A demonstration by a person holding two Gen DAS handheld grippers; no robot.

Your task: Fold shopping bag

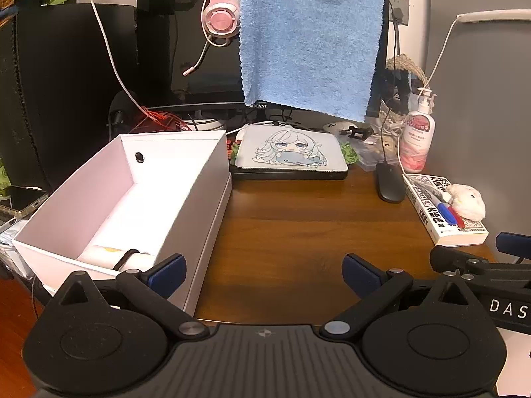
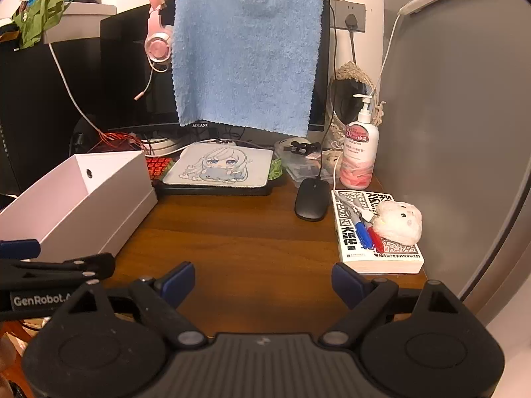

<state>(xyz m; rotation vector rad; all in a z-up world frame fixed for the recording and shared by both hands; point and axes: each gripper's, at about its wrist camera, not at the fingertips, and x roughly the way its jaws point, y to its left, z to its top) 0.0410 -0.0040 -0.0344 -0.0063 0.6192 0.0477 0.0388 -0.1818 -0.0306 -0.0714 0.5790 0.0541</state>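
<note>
The shopping bag may be the pale roll (image 1: 109, 255) in the open white cardboard box (image 1: 186, 205); uncertain. Both tongs (image 1: 264, 270) (image 2: 262, 280) gape wide, empty.

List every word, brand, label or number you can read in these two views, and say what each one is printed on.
"AOCANT": lower bezel of the monitor.
"GenRobot.A", cut off: side of the left gripper.
"DAS", cut off: side of the right gripper.
"大张伟": cover of the book; its other characters are too distorted to read.
Pump bottle: a large "8" shows; the rest is too small.
</note>
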